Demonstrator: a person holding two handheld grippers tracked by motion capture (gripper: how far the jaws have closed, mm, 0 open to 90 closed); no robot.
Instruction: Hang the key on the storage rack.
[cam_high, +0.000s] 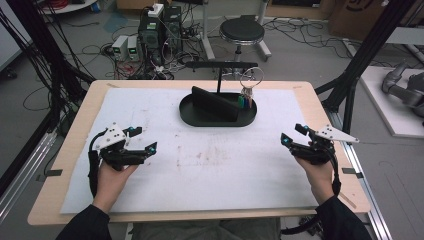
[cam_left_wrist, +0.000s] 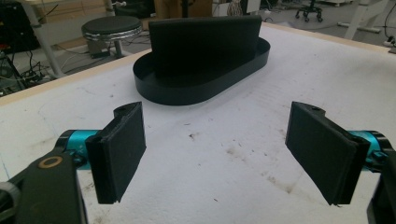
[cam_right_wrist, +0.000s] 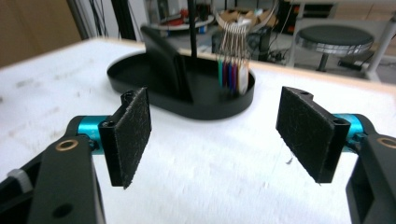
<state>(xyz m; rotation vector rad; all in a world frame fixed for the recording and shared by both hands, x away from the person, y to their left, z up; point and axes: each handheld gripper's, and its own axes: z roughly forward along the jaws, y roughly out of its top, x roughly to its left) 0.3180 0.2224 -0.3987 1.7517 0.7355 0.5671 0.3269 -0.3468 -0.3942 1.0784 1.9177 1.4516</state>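
Idle before any reach: left gripper (cam_high: 141, 139) and right gripper (cam_high: 292, 134) both wide open, holding nothing, low over the bench (cam_high: 70, 130), well apart from the black tray (cam_high: 200, 120) with its hanging tags (cam_high: 245, 100) at the far middle. Next, probably a forward reach toward the tray

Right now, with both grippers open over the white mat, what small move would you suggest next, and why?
Probably ease the right gripper forward toward the black tray: its jaws stand open and empty, and the coloured tags hanging in the tray lie straight ahead of it.
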